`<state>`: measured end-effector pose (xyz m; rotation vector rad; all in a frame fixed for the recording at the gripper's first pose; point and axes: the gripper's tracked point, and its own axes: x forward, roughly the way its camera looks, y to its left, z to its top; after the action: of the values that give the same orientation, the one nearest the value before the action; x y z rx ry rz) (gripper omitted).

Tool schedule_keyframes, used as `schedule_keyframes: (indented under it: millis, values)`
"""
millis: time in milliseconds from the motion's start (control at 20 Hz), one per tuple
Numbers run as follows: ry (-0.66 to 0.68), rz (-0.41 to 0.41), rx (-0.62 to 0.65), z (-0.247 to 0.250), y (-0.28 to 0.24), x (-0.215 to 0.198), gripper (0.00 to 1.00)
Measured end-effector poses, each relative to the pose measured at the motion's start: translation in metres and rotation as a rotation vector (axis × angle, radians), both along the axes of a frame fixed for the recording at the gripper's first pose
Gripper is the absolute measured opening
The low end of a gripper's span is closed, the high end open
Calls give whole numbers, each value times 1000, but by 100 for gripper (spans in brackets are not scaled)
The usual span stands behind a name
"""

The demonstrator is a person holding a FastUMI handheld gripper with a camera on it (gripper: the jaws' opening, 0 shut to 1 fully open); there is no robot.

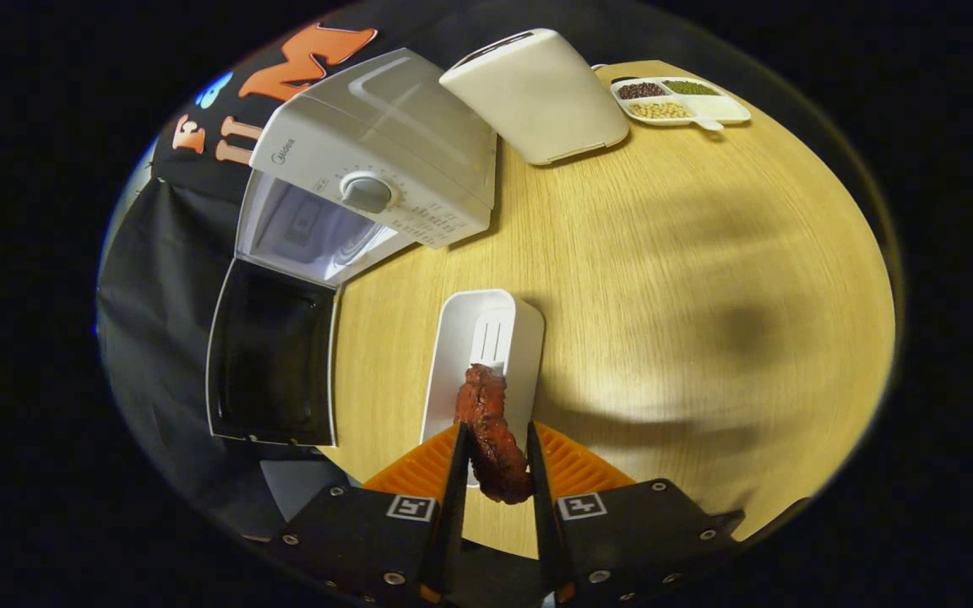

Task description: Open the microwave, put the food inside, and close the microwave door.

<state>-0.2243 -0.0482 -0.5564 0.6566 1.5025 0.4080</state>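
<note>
1. Leftmost, the microwave door (271,355) hangs swung open, its dark glass facing me, and just beyond it the lit cavity (309,232) of the microwave (385,152) shows pale and bare, so as I judge it the opening step is done and the loading is what remains.
2. Next, straight ahead of my fingers, a white tray (486,338) lies on the wooden table (689,279), its near end running under my fingertips.
3. Between the two black fingers of my gripper (495,460) sits the food (491,431), a reddish-brown glazed strip of meat; both fingers press on its flanks, so I have it clamped, with its far end poking out over the tray and its near end hanging down between the pads.
4. I judge the piece light, soft and a bit slick from the glaze, so it could sag or slide out; a hold across the thick middle, as I have it, seems the safest place, with only gentle squeeze.
5. Whether it is lifted clear of the tray or resting on it, I cannot tell.
6. Farther right and beyond, a white toaster-like appliance (537,97) stands beside the microwave, and a divided dish of beans (676,101) sits at the far table edge, well apart from my grip.
</note>
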Motion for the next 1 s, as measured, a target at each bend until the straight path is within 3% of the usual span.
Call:
schedule_keyframes:
  millis: [150,300,750,1000]
  values:
    - [2,-70,39,11,1,6,22]
    - [-43,-152,23,23,-2,20,14]
    - [-180,-401,-8,87,19,39,14]
    - [-253,-447,12,112,76,54,14]
